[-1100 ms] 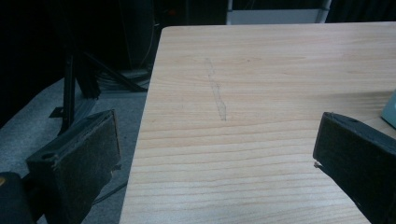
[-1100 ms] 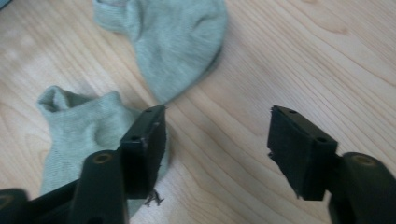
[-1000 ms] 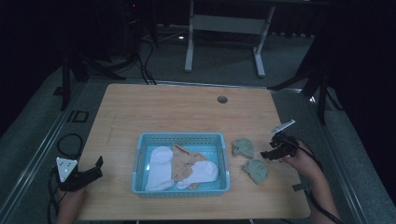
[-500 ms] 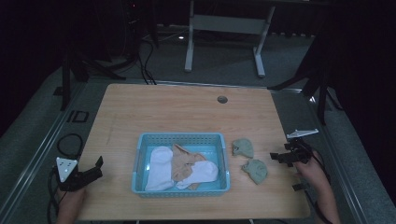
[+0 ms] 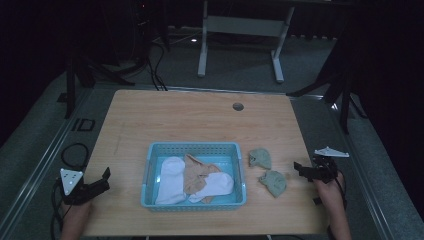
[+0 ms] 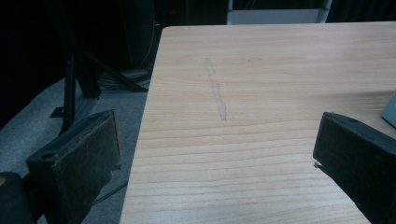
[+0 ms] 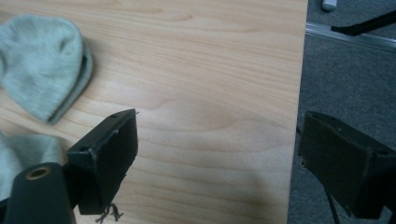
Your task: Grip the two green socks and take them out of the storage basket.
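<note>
At the near edge, the right gripper (image 5: 306, 172) has drifted back toward the person's side and a little lower than a second ago. It was over the two green socks then and now sits just to their right. Its jaws have just been opening and stand wide apart with nothing between them, only bare wood showing in the right gripper view.

The nearer green sock (image 5: 273, 182) lies on the table (image 5: 200, 120) just left of that gripper, and the farther green sock (image 5: 260, 157) is a little beyond it. Both sit beside the blue basket (image 5: 150, 175), not in it. So the socks look set down and released, though in this dim light I can't be sure they were ever carried.

The left gripper (image 5: 97, 184) stays parked at the left corner, jaws apart and empty.

In the basket lie white socks (image 5: 170, 172) and a tan one (image 5: 195, 172).
</note>
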### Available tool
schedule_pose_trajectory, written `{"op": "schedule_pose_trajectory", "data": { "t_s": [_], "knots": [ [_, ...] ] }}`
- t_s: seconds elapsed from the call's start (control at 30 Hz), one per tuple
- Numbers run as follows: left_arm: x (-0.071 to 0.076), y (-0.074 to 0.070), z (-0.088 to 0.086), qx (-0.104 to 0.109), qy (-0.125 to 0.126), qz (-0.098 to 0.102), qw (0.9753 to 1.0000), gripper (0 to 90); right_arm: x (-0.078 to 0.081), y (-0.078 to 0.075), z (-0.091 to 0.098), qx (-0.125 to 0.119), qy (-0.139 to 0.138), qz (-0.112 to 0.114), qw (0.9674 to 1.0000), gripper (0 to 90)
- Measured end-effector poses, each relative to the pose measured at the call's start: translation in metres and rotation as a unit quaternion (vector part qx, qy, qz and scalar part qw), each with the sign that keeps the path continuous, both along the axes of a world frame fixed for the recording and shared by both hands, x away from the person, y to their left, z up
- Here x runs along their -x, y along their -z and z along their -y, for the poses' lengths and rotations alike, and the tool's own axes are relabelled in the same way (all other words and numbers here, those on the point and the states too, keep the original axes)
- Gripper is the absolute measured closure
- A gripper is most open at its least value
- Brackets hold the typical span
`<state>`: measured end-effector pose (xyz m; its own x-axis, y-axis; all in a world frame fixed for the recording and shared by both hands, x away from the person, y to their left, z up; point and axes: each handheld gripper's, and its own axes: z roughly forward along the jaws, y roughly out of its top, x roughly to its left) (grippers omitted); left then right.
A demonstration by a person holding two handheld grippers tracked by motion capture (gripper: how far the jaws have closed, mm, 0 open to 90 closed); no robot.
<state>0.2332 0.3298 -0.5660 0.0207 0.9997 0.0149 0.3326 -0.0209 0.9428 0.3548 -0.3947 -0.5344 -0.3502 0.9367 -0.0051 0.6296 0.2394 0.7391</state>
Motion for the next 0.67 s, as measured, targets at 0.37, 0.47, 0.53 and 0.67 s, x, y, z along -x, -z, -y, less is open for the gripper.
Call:
{"op": "schedule_pose_trajectory", "data": {
  "t_s": [0.37,0.47,0.53,0.67],
  "knots": [
    [0.000,0.000,0.000,0.001,0.001,0.000,1.0000,0.4,0.006,0.015,0.002,0.009,0.052,0.041,0.9978,12.0],
    [0.000,0.000,0.000,0.001,0.001,0.001,1.0000,0.3,0.008,0.016,0.002,0.013,0.061,0.051,0.9967,12.0],
    [0.000,0.000,0.000,0.001,0.001,0.001,1.0000,0.4,0.008,0.016,0.002,0.016,0.067,0.054,0.9962,12.1],
    [0.000,0.000,0.000,0.000,0.002,0.001,1.0000,0.3,0.008,0.018,0.003,0.020,0.068,0.052,0.9961,12.0]
  ]
}}
